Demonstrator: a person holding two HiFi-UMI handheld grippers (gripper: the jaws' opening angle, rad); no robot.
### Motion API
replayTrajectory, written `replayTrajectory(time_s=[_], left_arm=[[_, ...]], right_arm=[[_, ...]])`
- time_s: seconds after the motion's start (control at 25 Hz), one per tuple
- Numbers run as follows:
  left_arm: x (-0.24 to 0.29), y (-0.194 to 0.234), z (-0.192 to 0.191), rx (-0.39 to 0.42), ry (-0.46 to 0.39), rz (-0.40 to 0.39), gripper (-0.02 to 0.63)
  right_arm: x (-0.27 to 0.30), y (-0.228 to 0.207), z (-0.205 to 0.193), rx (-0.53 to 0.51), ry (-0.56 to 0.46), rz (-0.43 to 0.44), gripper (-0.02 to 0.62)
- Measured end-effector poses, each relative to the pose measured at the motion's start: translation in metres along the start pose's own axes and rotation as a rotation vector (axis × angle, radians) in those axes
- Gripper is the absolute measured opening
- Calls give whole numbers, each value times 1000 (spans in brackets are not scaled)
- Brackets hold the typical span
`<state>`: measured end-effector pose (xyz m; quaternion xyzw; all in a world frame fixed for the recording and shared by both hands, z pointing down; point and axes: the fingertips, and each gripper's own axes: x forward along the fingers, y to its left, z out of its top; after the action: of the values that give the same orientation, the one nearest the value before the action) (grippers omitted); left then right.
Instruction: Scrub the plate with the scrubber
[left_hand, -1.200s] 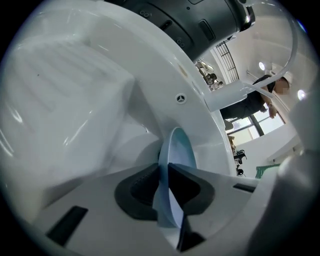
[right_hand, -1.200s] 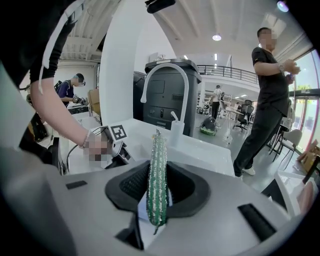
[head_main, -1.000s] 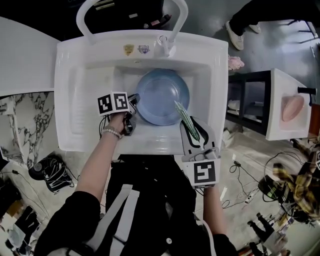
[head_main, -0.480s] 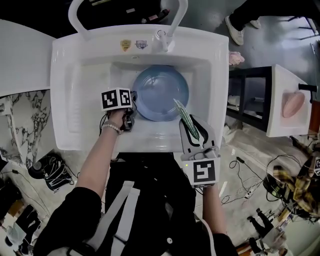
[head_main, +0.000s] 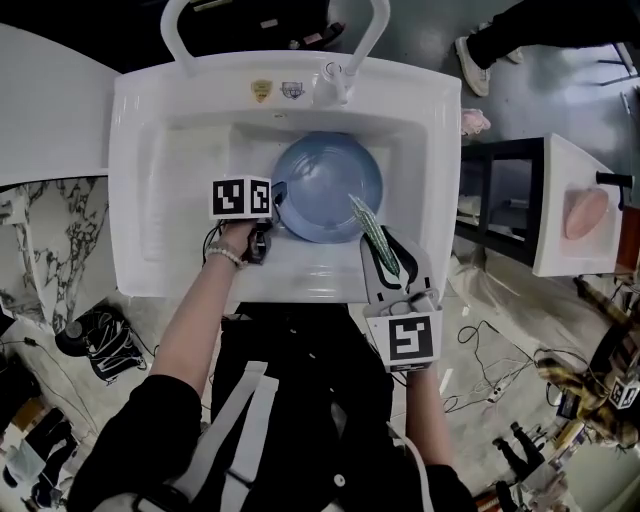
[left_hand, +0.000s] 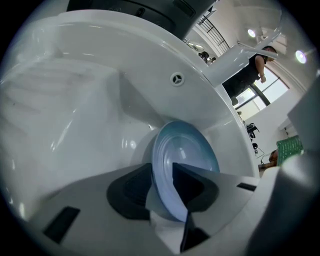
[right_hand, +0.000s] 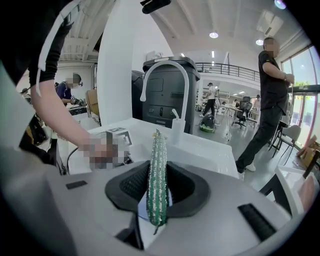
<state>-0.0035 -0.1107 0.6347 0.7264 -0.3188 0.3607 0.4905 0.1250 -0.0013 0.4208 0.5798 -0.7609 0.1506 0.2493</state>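
A light blue plate (head_main: 330, 185) lies in the white sink basin (head_main: 150, 150). My left gripper (head_main: 270, 205) sits at the plate's left rim. In the left gripper view the plate (left_hand: 187, 155) stands edge-on between the jaws of the left gripper (left_hand: 162, 182). Those jaws have just been opening and now stand spread around the rim without pressing it. My right gripper (head_main: 385, 255) hovers over the sink's front edge, shut on a green scrubber (head_main: 372, 238) that points toward the plate's right side. In the right gripper view the scrubber (right_hand: 158, 175) stands upright, pinched in the right gripper (right_hand: 159, 187).
A white arched faucet (head_main: 330, 80) stands behind the basin, with the overflow hole (left_hand: 176, 78) in the back wall. A dark shelf unit (head_main: 500, 200) is to the right of the sink. A person (right_hand: 270, 95) stands in the room beyond.
The left gripper has rolled slightly at the plate's left rim and barely shifted. The right gripper and scrubber have stayed where they were.
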Motion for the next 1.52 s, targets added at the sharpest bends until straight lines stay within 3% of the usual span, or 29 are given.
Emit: replayTrajectory(time_s=[0.44,0.56,0.76,1.08,1.52], left_arm=[[-45,-11,21,42,-110,-25,120],[-65,-22,34,99,-180,-35,104],[-105,-47,53,188,-326,-18,0],[-177,-103,74,375,-530,-44,0],[-255,-137,84,467,-753,-38,0]], right_arm=[[8,9,26,-25,-58,27,95],[10,11,36,-23,-84,38,95],[6,12,54,-21,-129,32,95],[-10,8,94,-41,-231,0,95],[-20,17,124,-82,-319,23,95]])
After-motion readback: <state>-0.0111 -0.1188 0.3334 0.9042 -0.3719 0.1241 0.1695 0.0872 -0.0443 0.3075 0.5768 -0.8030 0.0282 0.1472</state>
